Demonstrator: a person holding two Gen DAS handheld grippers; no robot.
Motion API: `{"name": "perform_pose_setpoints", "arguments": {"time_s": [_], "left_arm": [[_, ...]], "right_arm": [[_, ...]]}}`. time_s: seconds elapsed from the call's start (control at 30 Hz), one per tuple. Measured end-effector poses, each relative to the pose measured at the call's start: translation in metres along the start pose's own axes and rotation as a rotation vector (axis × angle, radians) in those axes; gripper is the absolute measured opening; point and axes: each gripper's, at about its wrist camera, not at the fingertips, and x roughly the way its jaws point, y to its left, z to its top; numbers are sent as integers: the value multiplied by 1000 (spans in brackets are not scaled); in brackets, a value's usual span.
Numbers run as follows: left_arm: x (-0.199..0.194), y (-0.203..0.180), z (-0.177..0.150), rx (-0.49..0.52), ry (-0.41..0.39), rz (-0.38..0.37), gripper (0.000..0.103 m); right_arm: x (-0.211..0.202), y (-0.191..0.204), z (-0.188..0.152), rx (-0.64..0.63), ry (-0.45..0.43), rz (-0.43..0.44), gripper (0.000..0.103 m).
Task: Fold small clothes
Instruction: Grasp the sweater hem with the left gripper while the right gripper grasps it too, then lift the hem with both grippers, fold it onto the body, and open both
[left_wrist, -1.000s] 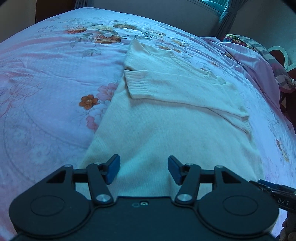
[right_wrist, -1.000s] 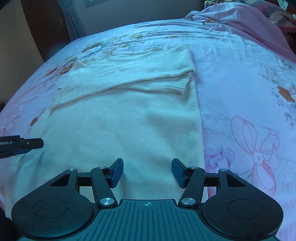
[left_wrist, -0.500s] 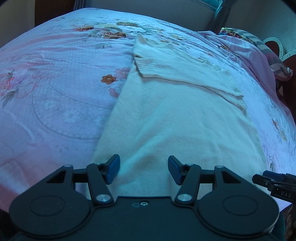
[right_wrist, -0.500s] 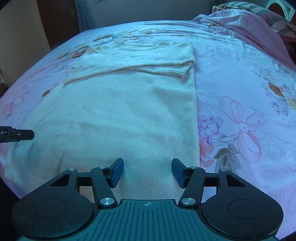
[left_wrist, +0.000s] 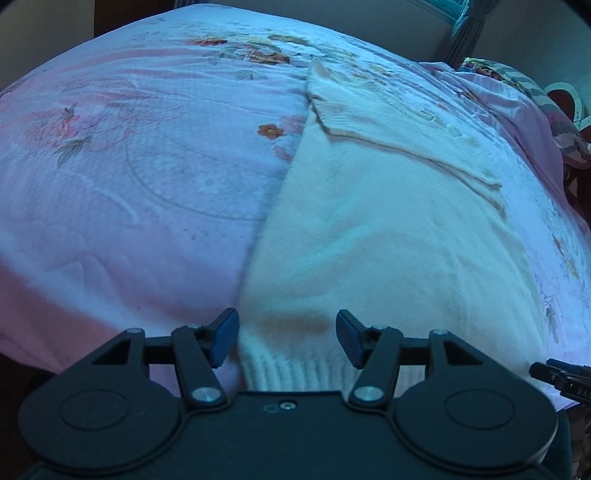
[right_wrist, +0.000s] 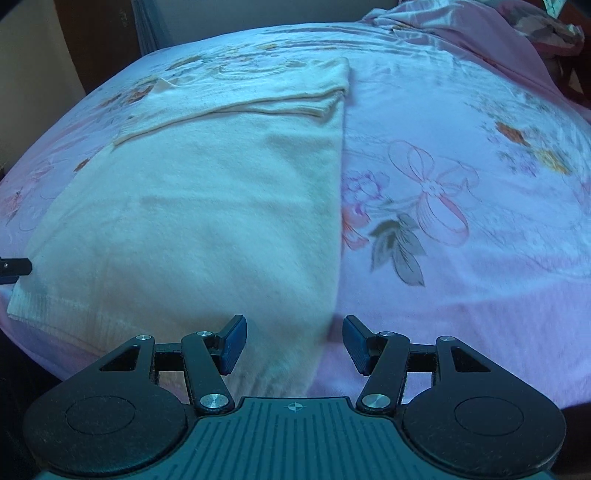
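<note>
A cream knit sweater (left_wrist: 388, 229) lies flat on the bed, both sleeves folded across its chest, ribbed hem toward me. My left gripper (left_wrist: 286, 339) hovers open above the hem's left corner, nothing between its blue pads. In the right wrist view the same sweater (right_wrist: 207, 206) fills the left half. My right gripper (right_wrist: 293, 343) stands open over the hem's right corner, where the sweater's side edge runs between the jaws. Each gripper's tip shows at the edge of the other view: the right gripper (left_wrist: 561, 376) and the left gripper (right_wrist: 14, 267).
The bed carries a pink floral bedspread (left_wrist: 147, 166) with a bow print (right_wrist: 436, 192) to the right of the sweater. A bunched pink quilt (right_wrist: 480, 33) and pillow (left_wrist: 517, 81) lie at the head end. The bed's near edge drops off just under both grippers.
Both grippers have drawn back along the sweater from its middle to its ribbed hem at the bed's near edge. The sweater has stayed put and the jaws have kept their width.
</note>
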Motion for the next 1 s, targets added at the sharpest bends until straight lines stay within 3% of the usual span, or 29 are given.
{"name": "perform_pose_setpoints", "arguments": {"time_s": [0.23,0.3,0.4,0.43,0.47,0.5,0.53,0.57,0.67,0.83,1.0], "left_arm": [[6,7,-10,-44,27,-36,52],[6,10,-12,-54,36,-53,47],[9,14,-15,-69,60,-86,30],[10,15,-15,-77,69,-100,20],[12,16,-16,-94,83,-119,8],[12,18,-16,-111,91,-135,7],[12,19,-16,-118,89,-143,6],[12,18,-15,-117,86,-151,5],[7,14,-7,-132,67,-202,5],[-1,-6,37,-114,-6,-288,5],[19,-27,104,-116,-94,-291,5]], "right_arm": [[4,-9,-12,67,45,35,57],[3,-10,-15,95,50,59,57],[2,-13,-16,136,54,93,57],[3,-14,-17,155,59,108,56],[4,-14,-17,164,64,113,43],[5,-14,-17,174,76,128,22],[6,-16,-17,197,89,152,14],[7,-18,-17,217,97,172,8],[4,-19,-13,242,84,211,7],[-12,-21,28,277,-24,273,6],[-2,-27,95,281,-130,241,6]]}}
